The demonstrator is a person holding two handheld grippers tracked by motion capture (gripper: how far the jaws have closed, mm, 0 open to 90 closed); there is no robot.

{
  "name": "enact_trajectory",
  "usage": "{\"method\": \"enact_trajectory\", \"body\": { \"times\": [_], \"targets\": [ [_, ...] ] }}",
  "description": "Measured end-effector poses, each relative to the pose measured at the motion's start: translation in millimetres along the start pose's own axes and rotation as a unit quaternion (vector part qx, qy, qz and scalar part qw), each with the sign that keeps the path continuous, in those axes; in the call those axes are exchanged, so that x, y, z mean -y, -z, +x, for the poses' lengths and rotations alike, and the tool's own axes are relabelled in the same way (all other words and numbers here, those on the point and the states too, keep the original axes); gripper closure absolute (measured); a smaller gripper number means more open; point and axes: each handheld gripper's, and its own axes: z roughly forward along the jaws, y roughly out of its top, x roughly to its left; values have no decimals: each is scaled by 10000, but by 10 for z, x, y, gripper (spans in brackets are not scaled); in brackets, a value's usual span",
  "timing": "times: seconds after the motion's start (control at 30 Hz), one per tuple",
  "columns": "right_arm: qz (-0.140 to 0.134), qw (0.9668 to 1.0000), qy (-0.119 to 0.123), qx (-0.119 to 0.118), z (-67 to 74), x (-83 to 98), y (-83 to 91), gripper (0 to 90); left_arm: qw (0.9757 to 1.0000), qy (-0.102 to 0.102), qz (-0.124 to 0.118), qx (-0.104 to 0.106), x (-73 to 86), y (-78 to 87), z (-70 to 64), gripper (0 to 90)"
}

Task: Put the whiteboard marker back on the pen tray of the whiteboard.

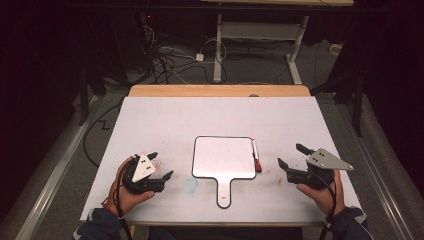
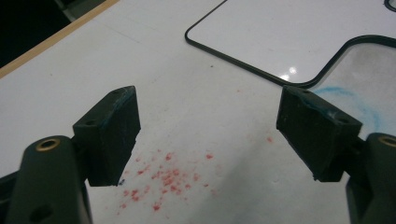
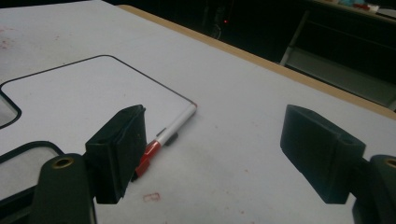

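The broad white tabletop (image 1: 165, 120) with a pale wooden far edge carries everything. Near the middle of its front half lies the white paddle-shaped whiteboard (image 1: 222, 157) with a thin black rim, its short handle pointing toward the person. The left gripper (image 1: 161, 167), black with a grey three-cornered plate, rests well to the whiteboard's left, jaws spread wide with nothing between them. The right gripper (image 1: 292, 156), black with a like plate, sits off the whiteboard's right side, jaws released and bare. The white marker pen (image 1: 256, 156) with a red cap lies flat along the whiteboard's right edge, touching it. Red smudges (image 2: 163, 179) fleck the tabletop left of the whiteboard.
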Motion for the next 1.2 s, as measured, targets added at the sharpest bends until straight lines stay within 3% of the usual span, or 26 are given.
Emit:
{"method": "enact_trajectory", "body": {
  "times": [0.2,0.3,0.93,1.2],
  "targets": [
    [27,9998,-47,186,12,173,145,202,10000,15,-15,3,-5,-17,-8,203],
    [47,9993,86,366,39,243,170,208,10000,4,-12,10,-7,-27,-19,203],
    [-45,9994,208,285,113,207,124,217,10000,-3,17,6,33,16,-38,203],
    [-25,9995,120,281,83,223,138,218,10000,-29,61,38,24,-17,-34,203]
  ]
}}
